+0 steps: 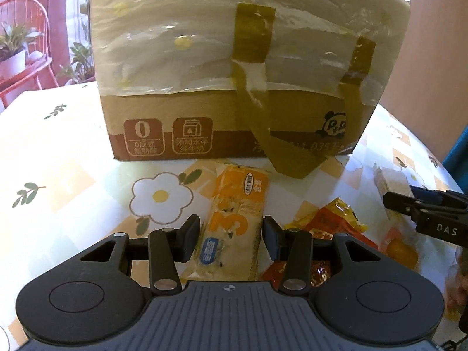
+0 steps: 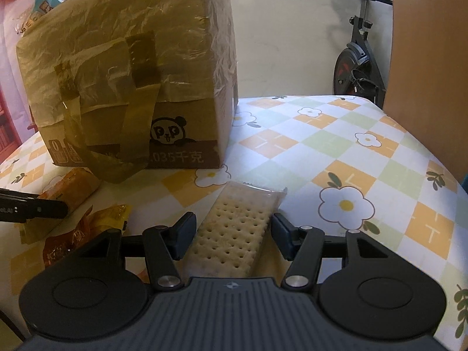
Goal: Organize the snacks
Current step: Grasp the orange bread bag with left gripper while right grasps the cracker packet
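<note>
- Orange-and-white wrapped snack bar (image 1: 234,222) lies between the left gripper (image 1: 231,238) fingers, pinched at both sides.
- Clear-wrapped perforated cracker pack (image 2: 234,234) lies between the right gripper (image 2: 232,238) fingers; contact unclear.
- Step judged: pickup. Next: lift toward the plastic-lined cardboard box (image 1: 234,87) ahead.

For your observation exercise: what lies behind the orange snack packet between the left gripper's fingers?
A cardboard box stands behind the orange snack packet, plastic-wrapped and taped. Its inside is hidden.
</note>
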Tool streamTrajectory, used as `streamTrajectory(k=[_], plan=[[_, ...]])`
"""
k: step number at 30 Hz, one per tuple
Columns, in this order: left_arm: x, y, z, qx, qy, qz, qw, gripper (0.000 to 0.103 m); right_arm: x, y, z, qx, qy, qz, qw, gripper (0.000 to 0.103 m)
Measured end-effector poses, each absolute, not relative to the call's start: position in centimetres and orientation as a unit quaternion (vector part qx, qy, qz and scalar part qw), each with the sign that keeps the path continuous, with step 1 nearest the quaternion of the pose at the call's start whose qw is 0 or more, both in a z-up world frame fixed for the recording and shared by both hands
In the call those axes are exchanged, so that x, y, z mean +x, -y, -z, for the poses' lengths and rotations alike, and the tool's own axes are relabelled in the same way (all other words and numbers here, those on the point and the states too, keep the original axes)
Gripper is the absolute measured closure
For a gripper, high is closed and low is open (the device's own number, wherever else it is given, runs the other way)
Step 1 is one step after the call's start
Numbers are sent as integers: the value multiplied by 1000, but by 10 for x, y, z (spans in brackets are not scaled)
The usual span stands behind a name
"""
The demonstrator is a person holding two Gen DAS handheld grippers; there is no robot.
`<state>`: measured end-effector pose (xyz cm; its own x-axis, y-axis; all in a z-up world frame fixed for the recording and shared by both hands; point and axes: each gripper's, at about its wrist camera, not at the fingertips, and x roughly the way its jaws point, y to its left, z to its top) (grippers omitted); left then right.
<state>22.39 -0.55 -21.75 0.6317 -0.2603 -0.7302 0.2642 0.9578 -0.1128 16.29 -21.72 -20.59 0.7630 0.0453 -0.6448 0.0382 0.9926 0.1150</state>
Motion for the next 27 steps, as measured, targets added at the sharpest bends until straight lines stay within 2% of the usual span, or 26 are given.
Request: streamTrajectory(k=[4, 9, 27], plan=[[223, 9, 219, 5, -397, 139, 907, 53, 163, 218, 208, 68, -344, -1, 936, 42], [216, 6, 220, -3, -389, 132, 912, 60, 163, 214, 209, 53, -345, 1, 937, 41], [199, 10, 225, 18, -372, 127, 919, 60, 161, 214, 210, 48, -342, -3, 939, 43]])
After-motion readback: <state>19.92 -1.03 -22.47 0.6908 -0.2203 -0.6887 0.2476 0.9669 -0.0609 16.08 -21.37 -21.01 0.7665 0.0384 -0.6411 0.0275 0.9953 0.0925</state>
